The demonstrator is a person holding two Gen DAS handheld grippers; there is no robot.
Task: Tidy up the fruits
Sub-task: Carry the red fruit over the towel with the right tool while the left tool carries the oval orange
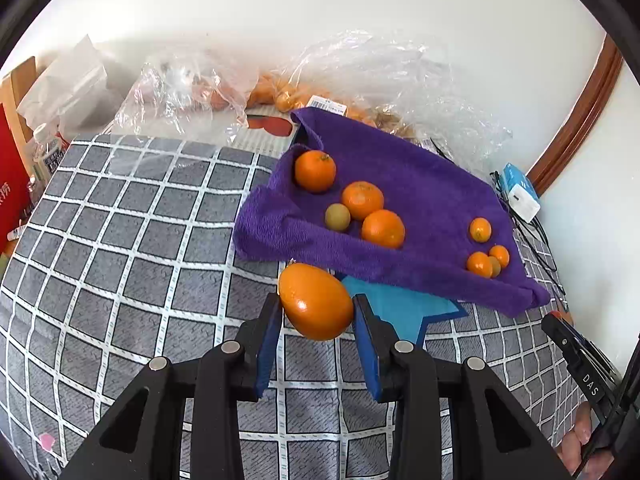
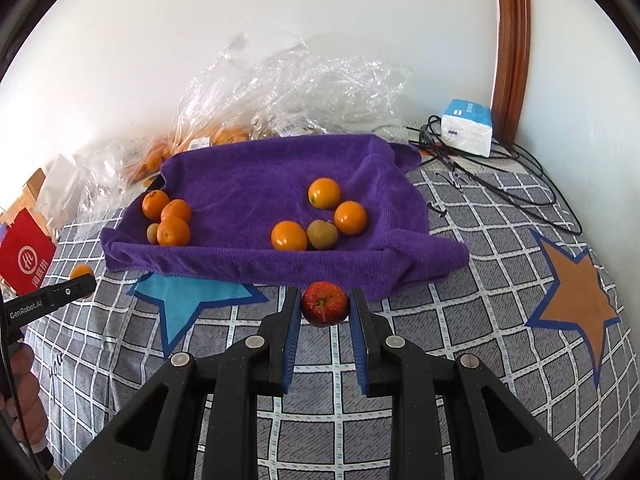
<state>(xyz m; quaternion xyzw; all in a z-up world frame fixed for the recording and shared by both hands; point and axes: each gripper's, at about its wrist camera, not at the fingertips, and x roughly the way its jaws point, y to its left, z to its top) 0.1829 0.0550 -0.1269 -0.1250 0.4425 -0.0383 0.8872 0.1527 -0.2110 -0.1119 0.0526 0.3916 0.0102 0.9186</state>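
Fruits: oval orange fruit clamped in left gripper, lower centre of frame, above checked bedcover. Small red apple clamped in right gripper, lower centre. Mandarins and kumquats lie grouped on purple towel, mid-frame.
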